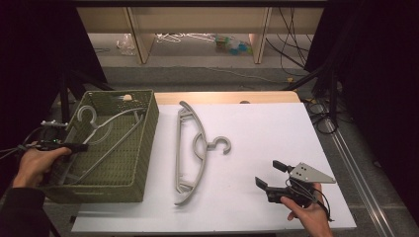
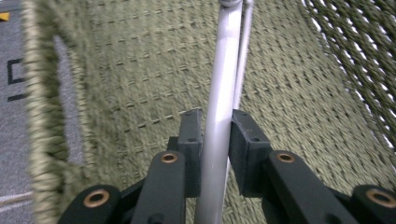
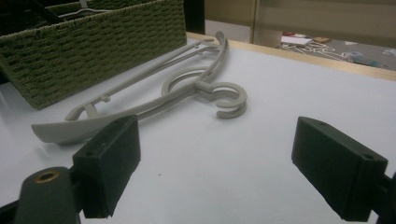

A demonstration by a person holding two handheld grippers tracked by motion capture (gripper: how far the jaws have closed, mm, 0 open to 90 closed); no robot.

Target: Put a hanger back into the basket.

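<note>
A grey plastic hanger (image 1: 106, 131) lies slanted inside the green woven basket (image 1: 148, 128) at the table's left. My left gripper (image 1: 81, 146) reaches in over the basket's left wall. In the left gripper view its jaws (image 2: 215, 140) straddle one grey bar of that hanger (image 2: 224, 70), the pads just off it with a thin gap at the right pad. A second grey hanger (image 1: 190, 148) lies flat on the white table (image 1: 276, 128), hook pointing right. My right gripper (image 1: 269, 173) rests near the front right, open and empty (image 3: 224, 163), facing that hanger (image 3: 187, 88).
The basket's woven floor (image 2: 140, 70) and walls surround the left gripper closely. A wooden edge (image 1: 222, 97) borders the table's far side. Beyond it are shelf legs, cables and small clutter on the floor. Dark curtains stand at both sides.
</note>
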